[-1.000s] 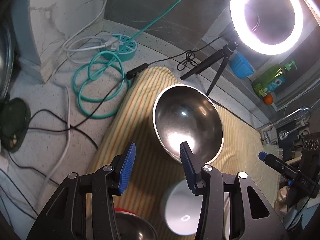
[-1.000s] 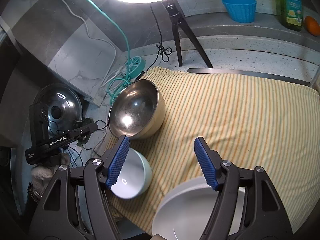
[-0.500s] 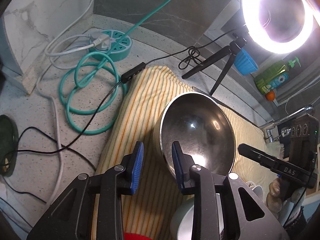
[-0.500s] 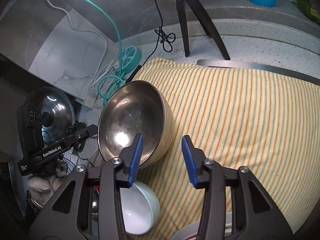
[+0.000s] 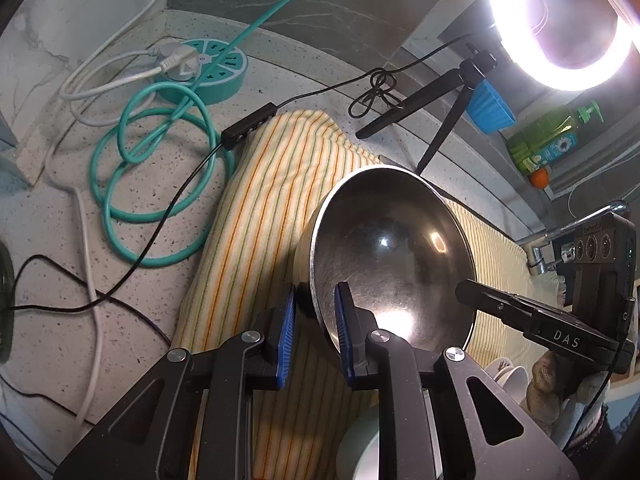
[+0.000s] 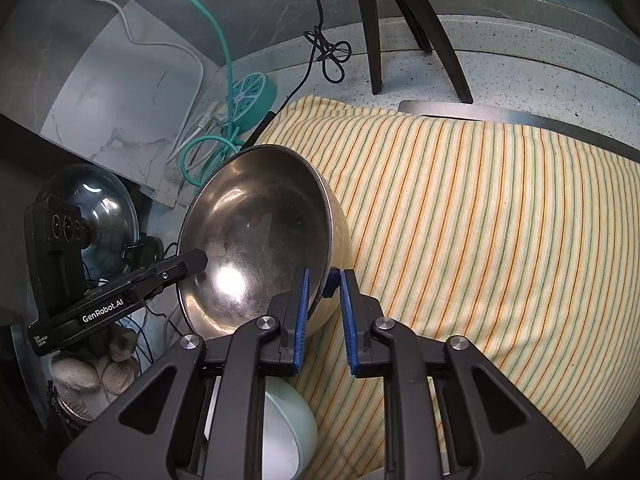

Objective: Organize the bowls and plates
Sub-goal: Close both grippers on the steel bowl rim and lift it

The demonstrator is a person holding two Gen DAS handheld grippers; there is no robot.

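In the left wrist view, the left gripper [image 5: 315, 312] straddles the near rim of the steel bowl [image 5: 394, 256], which sits tilted on the striped cloth [image 5: 264, 216] spread over the tabletop [image 5: 52, 232]. Its jaws are closing, one blue pad outside the wall and one inside, with a narrow gap visible at the outer pad. The right gripper [image 5: 466, 292] reaches the opposite rim from the right edge of this view. A pale bowl [image 5: 360, 448] lies below the jaws, partly hidden. In the right wrist view, the right gripper [image 6: 323, 284] is clamped on the rim nearest it, the inner pad against the polished interior and the outer pad against the wall. The left gripper [image 6: 196, 258] meets the far rim. A mint-green bowl [image 6: 292, 424] rests just beneath the right gripper, and coiled cables [image 6: 204, 152] lie beyond the cloth. Hazards from here: the polished wall may slide out of narrow pads if clamping is incomplete on the left side; uneven lifting may rotate the already tilted bowl; a dropped bowl may strike the bowl below.
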